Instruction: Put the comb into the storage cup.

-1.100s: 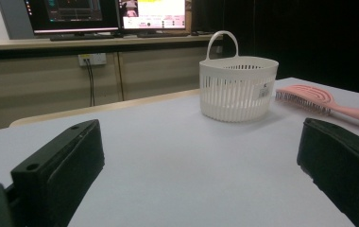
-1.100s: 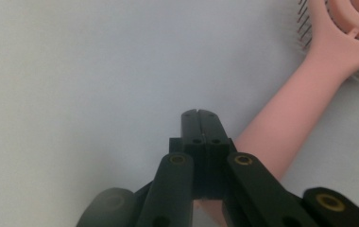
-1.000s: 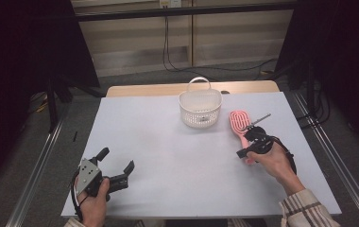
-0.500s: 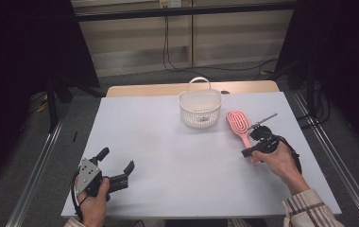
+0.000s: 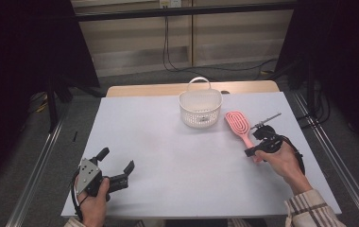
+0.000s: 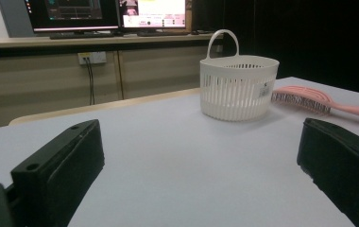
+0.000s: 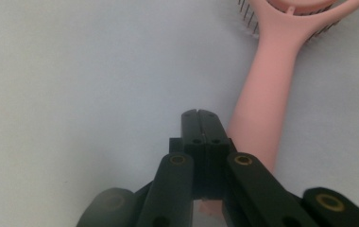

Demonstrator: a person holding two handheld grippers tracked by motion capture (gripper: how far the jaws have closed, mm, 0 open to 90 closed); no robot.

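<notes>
Since the earlier frames the right gripper [image 5: 259, 142] had drawn slightly back along the handle of the pink plastic hairbrush [image 5: 240, 126] toward the person, while the left gripper [image 5: 116, 168] had kept its place near the front-left edge of the white table [image 5: 168, 142], its jaws released and empty. The right jaws were clenched together just beside the handle, apparently gripping nothing. The brush lay flat, long axis running from the right hand toward the white slotted plastic basket [image 5: 200, 108], its head just beside the basket, with open tabletop all around.
</notes>
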